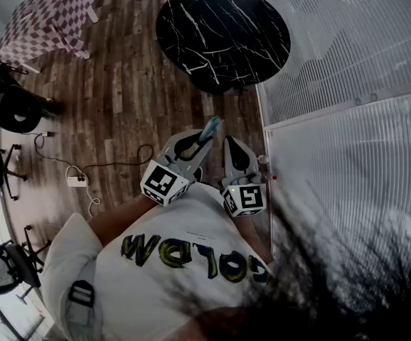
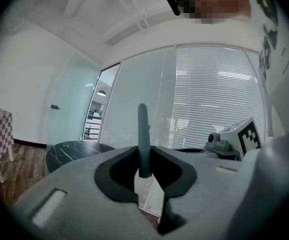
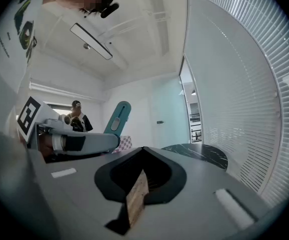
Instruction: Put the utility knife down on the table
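Left gripper view shows the left claw (image 2: 145, 174) pinched on the utility knife (image 2: 143, 134) — the teal handle sticks up between its jaws. Just to its right, the right claw (image 3: 138, 184) has its jaws together with nothing in them. Both claws are close to the person's white shirt (image 1: 191, 219). Farther out in front of them stands the round black counter (image 1: 223, 30) — the knife is well apart from it.

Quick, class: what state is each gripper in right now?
Left gripper: closed on the utility knife.
Right gripper: closed, empty.
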The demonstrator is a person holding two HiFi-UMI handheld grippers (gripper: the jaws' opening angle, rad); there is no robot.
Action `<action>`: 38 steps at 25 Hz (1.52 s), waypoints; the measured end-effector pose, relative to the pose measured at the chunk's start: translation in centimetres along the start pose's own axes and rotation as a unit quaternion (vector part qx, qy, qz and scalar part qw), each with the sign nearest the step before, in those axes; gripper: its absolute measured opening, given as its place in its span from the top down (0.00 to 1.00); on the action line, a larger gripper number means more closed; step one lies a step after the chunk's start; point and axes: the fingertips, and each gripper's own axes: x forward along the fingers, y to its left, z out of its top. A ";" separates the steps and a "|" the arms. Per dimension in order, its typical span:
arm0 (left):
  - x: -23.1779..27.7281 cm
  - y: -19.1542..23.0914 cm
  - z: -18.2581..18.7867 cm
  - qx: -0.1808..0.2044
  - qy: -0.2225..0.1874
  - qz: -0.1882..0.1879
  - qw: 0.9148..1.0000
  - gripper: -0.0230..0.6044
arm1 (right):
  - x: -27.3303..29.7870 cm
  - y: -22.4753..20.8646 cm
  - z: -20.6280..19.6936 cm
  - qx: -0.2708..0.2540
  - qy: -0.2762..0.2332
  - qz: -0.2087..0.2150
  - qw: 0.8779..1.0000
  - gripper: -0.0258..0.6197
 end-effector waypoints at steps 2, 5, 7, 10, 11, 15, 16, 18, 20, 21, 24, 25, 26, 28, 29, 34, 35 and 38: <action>0.4 -0.4 -0.1 -0.003 0.003 -0.006 1.000 0.85 | -0.1 -0.1 0.0 -0.003 0.002 0.004 1.000 0.96; 0.9 -0.6 -0.2 -0.005 0.007 -0.008 1.000 0.85 | -0.2 -0.4 0.1 -0.002 0.002 0.005 1.000 0.96; 1.3 -0.6 -0.2 -0.006 0.008 -0.006 1.000 0.85 | -0.3 -0.9 0.1 0.001 0.000 0.005 1.000 0.96; 2.0 -0.6 -0.4 -0.008 0.011 -0.001 1.000 0.85 | -0.5 -1.7 0.0 0.008 -0.004 0.007 1.000 0.96; 2.2 -0.7 -0.5 -0.009 0.012 0.000 1.000 0.85 | -0.6 -2.0 -0.1 0.009 -0.003 0.007 1.000 0.96; 3.1 -1.5 -0.9 -0.011 0.012 0.003 1.000 0.85 | -1.4 -2.9 -0.7 0.016 0.002 0.010 1.000 0.96; 3.2 -1.7 -0.9 -0.009 0.011 0.003 1.000 0.85 | -1.5 -3.1 -0.9 0.018 0.004 0.012 1.000 0.96; 3.5 -2.1 -1.1 -0.009 0.010 0.004 1.000 0.85 | -1.6 -3.3 -1.3 0.021 0.009 0.016 1.000 0.96; 3.6 -2.3 -1.4 -0.013 0.014 0.007 1.000 0.85 | -1.8 -3.3 -1.5 0.022 0.014 0.019 0.999 0.96; 3.5 -2.2 -1.5 -0.015 0.016 0.009 1.000 0.85 | -1.8 -3.3 -1.5 0.021 0.015 0.020 0.999 0.96; 3.7 -1.7 -1.5 -0.018 0.019 0.017 1.000 0.85 | -1.7 -3.6 -1.5 0.020 0.017 0.021 0.999 0.96; 3.8 -1.5 -1.5 -0.019 0.019 0.020 0.999 0.85 | -1.5 -3.8 -1.6 0.022 0.019 0.022 0.999 0.96; 3.9 -1.2 -1.5 -0.020 0.019 0.022 0.999 0.85 | -1.2 -3.9 -1.7 0.025 0.021 0.023 0.999 0.96; 4.2 -0.7 -1.6 -0.023 0.019 0.025 0.999 0.85 | -0.7 -4.0 -2.0 0.027 0.025 0.025 0.999 0.96; 4.4 -0.4 -1.6 -0.025 0.018 0.025 0.999 0.85 | -0.4 -4.1 -2.1 0.027 0.027 0.025 0.999 0.96; 6.3 1.8 -2.2 -0.032 0.021 0.022 0.999 0.85 | 1.9 -6.2 -2.4 0.025 0.032 0.017 0.999 0.96; 6.9 2.5 -2.3 -0.034 0.022 0.023 0.999 0.85 | 2.8 -6.7 -2.5 0.029 0.036 0.016 0.999 0.96; 8.4 4.4 -1.9 -0.038 0.020 0.023 0.999 0.85 | 5.0 -7.7 -3.3 0.030 0.055 0.019 0.998 0.96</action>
